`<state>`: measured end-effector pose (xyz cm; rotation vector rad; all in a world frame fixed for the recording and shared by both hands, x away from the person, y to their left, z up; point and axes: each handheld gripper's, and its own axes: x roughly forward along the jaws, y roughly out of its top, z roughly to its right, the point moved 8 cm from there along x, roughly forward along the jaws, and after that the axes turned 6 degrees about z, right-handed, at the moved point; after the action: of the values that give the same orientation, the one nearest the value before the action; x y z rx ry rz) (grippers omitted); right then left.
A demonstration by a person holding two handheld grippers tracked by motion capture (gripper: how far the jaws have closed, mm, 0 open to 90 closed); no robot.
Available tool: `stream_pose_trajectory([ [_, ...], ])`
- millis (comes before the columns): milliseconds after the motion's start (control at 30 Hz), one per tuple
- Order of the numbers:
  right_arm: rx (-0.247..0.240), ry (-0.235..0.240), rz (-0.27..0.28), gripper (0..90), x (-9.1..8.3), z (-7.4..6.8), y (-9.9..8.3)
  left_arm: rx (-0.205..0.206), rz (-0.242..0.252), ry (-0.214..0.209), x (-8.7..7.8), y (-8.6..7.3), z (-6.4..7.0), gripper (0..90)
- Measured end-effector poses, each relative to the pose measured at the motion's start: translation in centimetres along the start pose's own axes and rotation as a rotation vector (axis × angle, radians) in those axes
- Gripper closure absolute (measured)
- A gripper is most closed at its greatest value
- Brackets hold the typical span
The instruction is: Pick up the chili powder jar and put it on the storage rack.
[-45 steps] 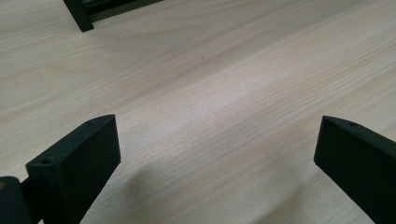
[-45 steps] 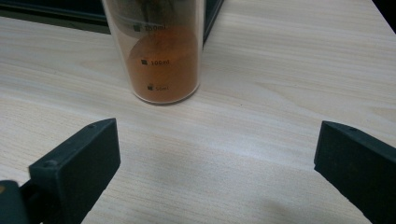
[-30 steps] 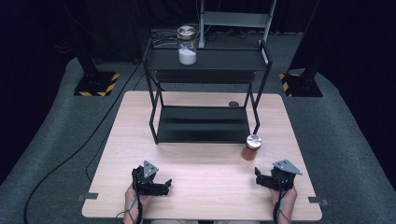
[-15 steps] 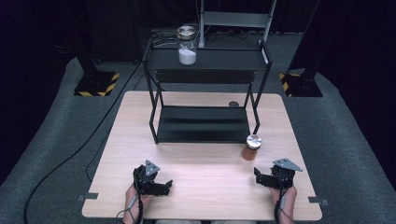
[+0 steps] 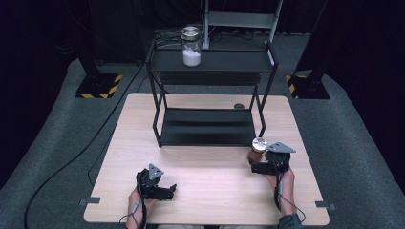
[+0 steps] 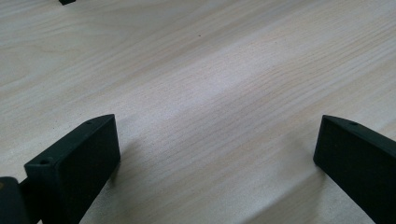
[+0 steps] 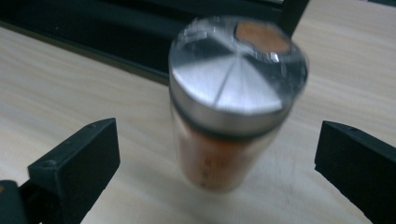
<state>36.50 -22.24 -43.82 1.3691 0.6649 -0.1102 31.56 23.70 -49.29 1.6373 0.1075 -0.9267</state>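
A small jar of orange powder with a silver lid [image 5: 258, 149] [image 7: 233, 102] stands upright on the wooden table [image 5: 210, 191], just in front of the black rack's right leg. My right gripper [image 5: 255, 167] [image 7: 219, 158] is open right beside it, and the jar stands between the wide-apart jaws without touching them. My left gripper [image 5: 168, 191] [image 6: 215, 154] rests open low over bare wood near the table's front left, with nothing between its jaws. A bigger glass jar of white powder [image 5: 191, 46] stands on the rack's top shelf.
The black two-shelf rack [image 5: 210, 86] takes up the table's far half; its lower shelf [image 5: 207, 126] is bare. A small dark disc [image 5: 238, 106] lies on the table behind the rack. Cables trail over the grey carpet at the left.
My right gripper has moved forward and left, up to the orange jar, so that the jar now stands between its jaws. The left gripper has hardly moved.
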Motion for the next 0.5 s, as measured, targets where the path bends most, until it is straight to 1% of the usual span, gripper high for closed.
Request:
stream_pose_trajectory([
  [67,-0.011,-0.007,-0.015,0.0,0.7,-0.1,0.6,0.0,0.0,0.0,0.0,0.0,0.0,0.0],
  [200,0.003,0.008,-0.025,0.0,1.9,0.1,1.1,0.0,0.0,0.0,0.0,0.0,0.0,0.0],
  [233,0.005,0.003,-0.026,0.0,2.1,0.0,1.1,-0.001,0.001,0.0,0.0,0.0,0.0,0.0],
  [300,0.009,0.013,-0.042,0.0,2.6,0.1,1.0,0.0,0.0,0.0,0.0,0.0,0.0,0.0],
  [400,0.01,0.012,-0.057,0.0,3.2,0.0,0.7,0.0,0.0,0.0,0.0,0.0,0.0,0.0],
  [433,0.005,0.0,-0.053,3.5,3.3,-0.1,0.6,0.0,0.0,0.0,0.0,0.0,0.0,0.0],
  [467,0.008,0.009,-0.055,10.4,3.4,0.0,0.5,0.0,0.0,0.0,0.0,0.0,0.0,0.0],
  [500,0.014,0.0,-0.057,12.1,3.4,-0.1,0.5,0.0,0.0,0.0,0.0,0.0,0.0,0.0],
])
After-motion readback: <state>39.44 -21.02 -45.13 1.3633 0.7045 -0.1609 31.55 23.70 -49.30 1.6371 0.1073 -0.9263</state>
